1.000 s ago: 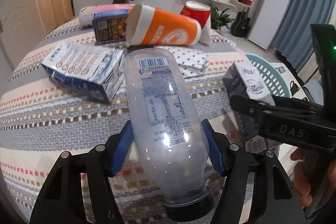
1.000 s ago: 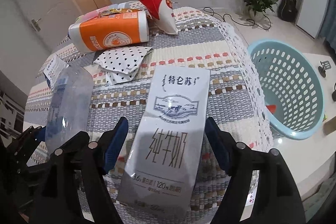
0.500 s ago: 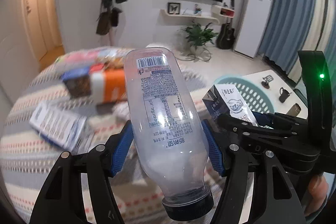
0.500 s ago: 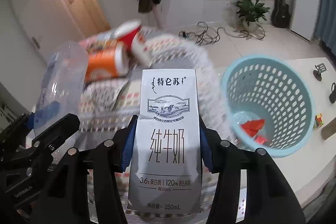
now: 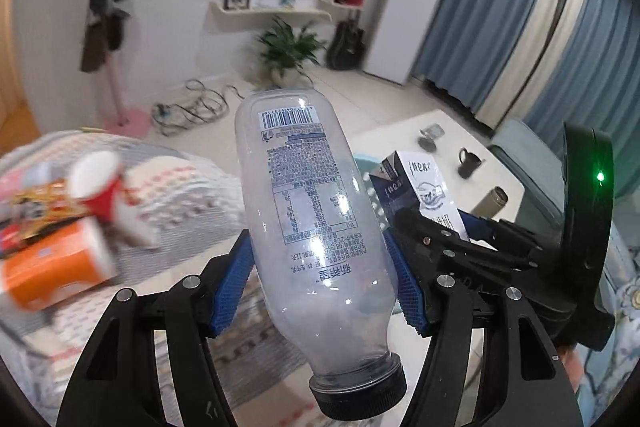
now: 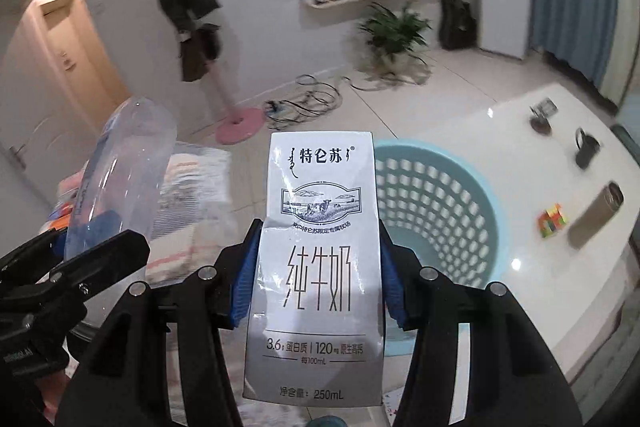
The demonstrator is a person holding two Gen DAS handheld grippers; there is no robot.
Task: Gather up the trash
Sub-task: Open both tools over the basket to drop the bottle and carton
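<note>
My left gripper [image 5: 320,287] is shut on a clear plastic bottle [image 5: 312,211] with a black cap, held up in the air with the cap toward the camera. My right gripper [image 6: 316,287] is shut on a white milk carton [image 6: 316,267], its blue pads pressing both sides. Just right of and behind the carton stands a light blue slotted basket [image 6: 448,203] on the floor. In the left wrist view the carton [image 5: 424,187] shows to the right, hiding most of the basket. In the right wrist view the bottle [image 6: 120,179] shows at left.
An orange cup [image 5: 52,271], a red paper cup [image 5: 96,183] and snack packets lie on the striped tablecloth [image 5: 188,187] at left. A white low table [image 6: 540,163] holds a dark mug [image 6: 586,149], a flask [image 6: 596,215] and a colour cube [image 6: 554,221]. Cables lie on the floor.
Both grippers lifted off the table and swung right toward the basket. The right gripper closed on the milk carton and raised it; the left kept hold of the bottle.
</note>
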